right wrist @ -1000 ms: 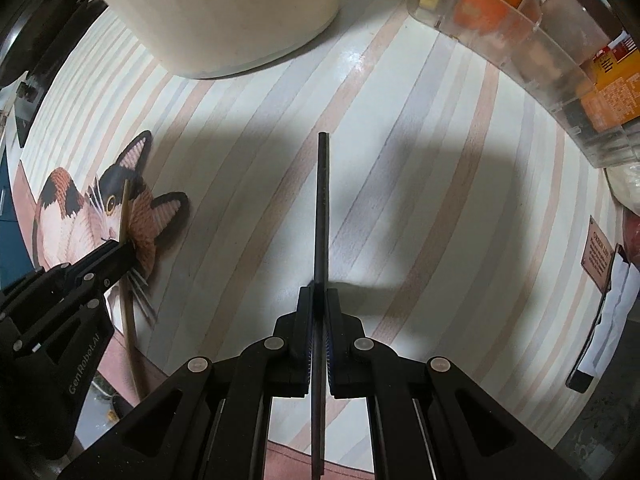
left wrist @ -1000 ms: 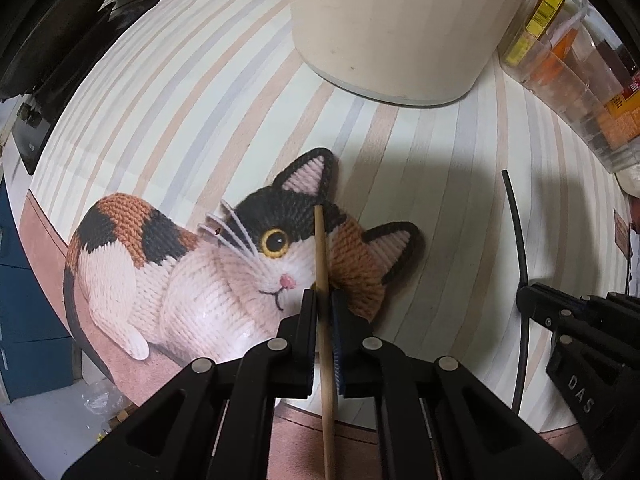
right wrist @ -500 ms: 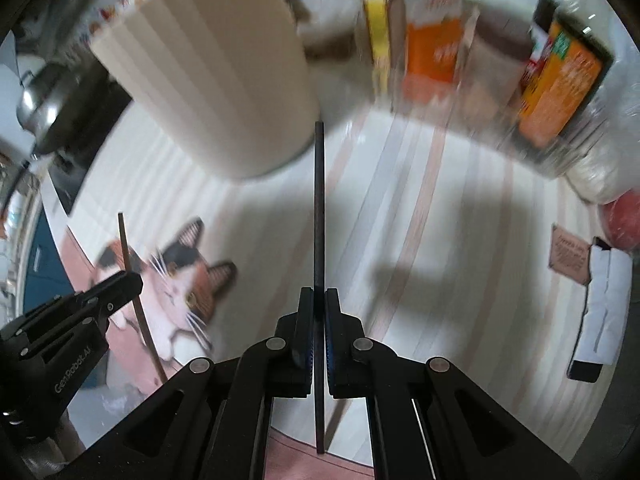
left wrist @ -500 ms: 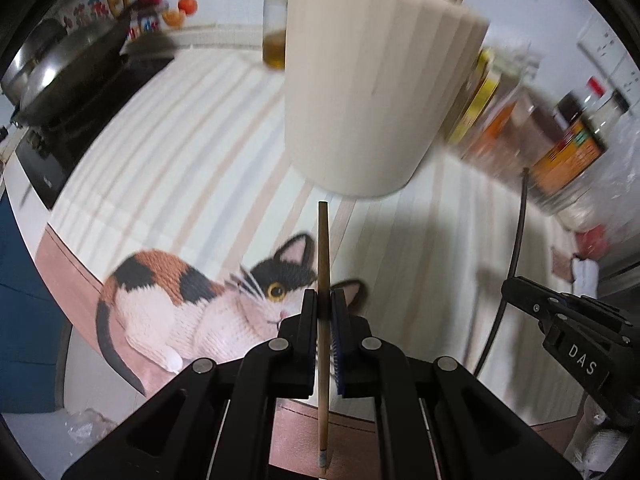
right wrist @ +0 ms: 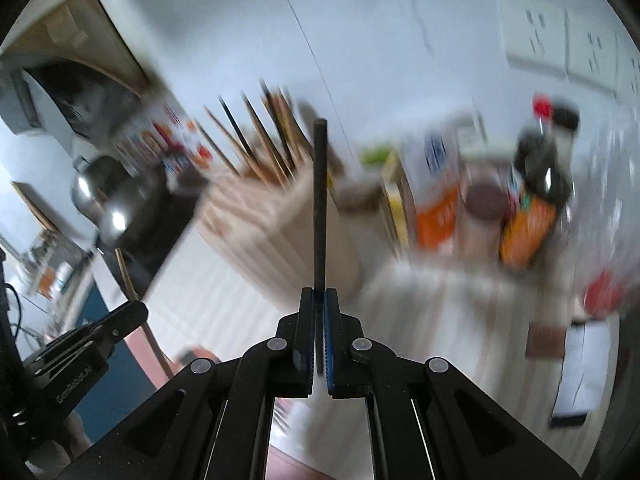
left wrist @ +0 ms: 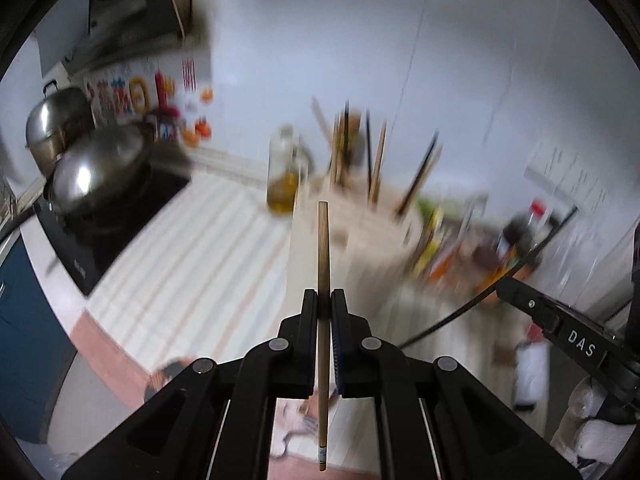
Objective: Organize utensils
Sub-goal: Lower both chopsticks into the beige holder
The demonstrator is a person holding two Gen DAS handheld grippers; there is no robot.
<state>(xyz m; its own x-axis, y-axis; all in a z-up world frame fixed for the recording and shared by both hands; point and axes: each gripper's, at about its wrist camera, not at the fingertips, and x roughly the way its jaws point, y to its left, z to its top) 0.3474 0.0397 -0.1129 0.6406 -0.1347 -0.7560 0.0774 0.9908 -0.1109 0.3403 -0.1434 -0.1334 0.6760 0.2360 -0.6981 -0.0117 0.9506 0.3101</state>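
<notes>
Both tools are clenched on a chopstick each: the left tool grips a wooden chopstick, the right tool a black chopstick, each stick lying along its tool's fingers. The ribbed holder stands ahead on the striped tabletop, already bristling with sticks. Neither seems clearly nearer.

Left wrist view, all blurred. Steel wok at left on a black cooktop; a lidded steel pot behind it. Range hood at upper left. Colourful stickers on the white wall. Oil bottle at centre. Striped counter across the lower middle.

Right wrist view: dark sauce bottle and orange carton at right; wall sockets at upper right.
</notes>
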